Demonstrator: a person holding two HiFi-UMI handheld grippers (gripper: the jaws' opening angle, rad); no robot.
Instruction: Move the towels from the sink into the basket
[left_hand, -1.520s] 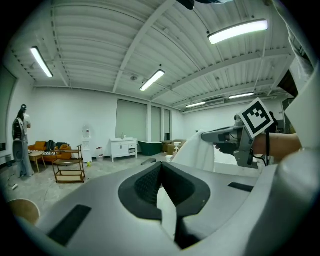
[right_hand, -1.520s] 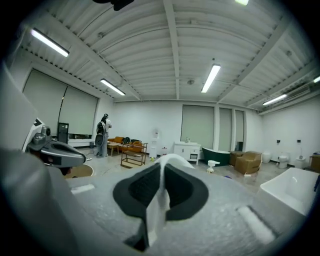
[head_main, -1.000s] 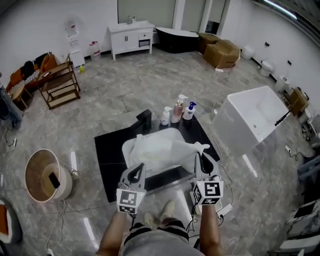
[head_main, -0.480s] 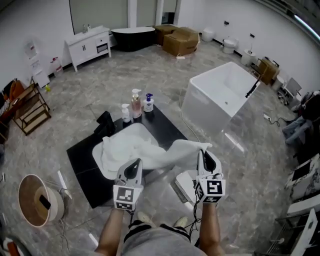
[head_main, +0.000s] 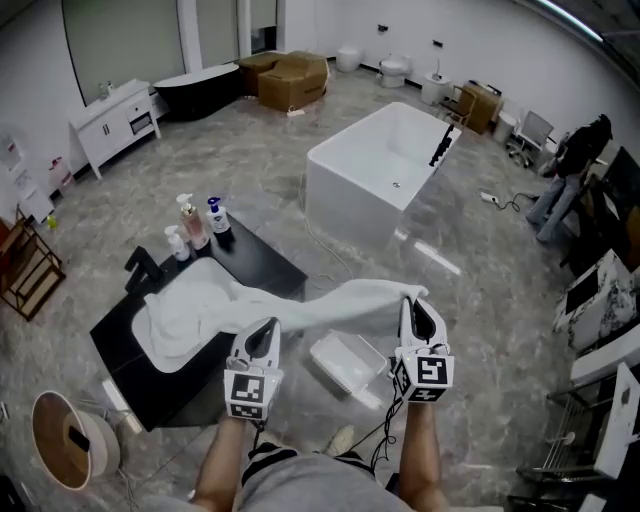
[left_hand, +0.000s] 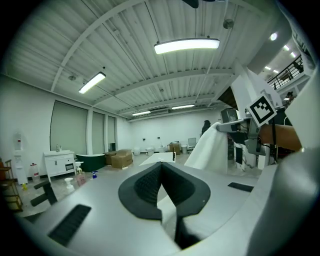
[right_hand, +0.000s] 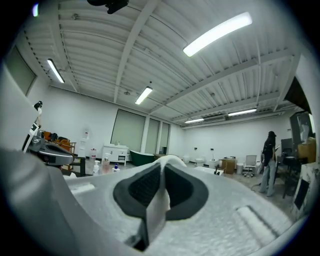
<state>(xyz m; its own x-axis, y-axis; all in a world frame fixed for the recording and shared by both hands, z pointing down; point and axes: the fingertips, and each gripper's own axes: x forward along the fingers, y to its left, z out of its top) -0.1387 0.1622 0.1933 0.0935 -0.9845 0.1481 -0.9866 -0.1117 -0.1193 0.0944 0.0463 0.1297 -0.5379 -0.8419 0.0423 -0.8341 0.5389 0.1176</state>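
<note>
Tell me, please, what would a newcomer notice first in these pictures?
A long white towel hangs stretched between the left gripper and the right gripper, both shut on it, with its tail in the sink at the left. Below it, on the floor, stands a white basket, and behind it stands a large white bathtub.

1 sink (head_main: 158, 352), 1 towel (head_main: 340, 300) trailing out of it, 3 bottles (head_main: 190, 222) just behind it, 1 basket (head_main: 345, 362) right of it, 1 white bathtub (head_main: 340, 195) well beyond it.
</note>
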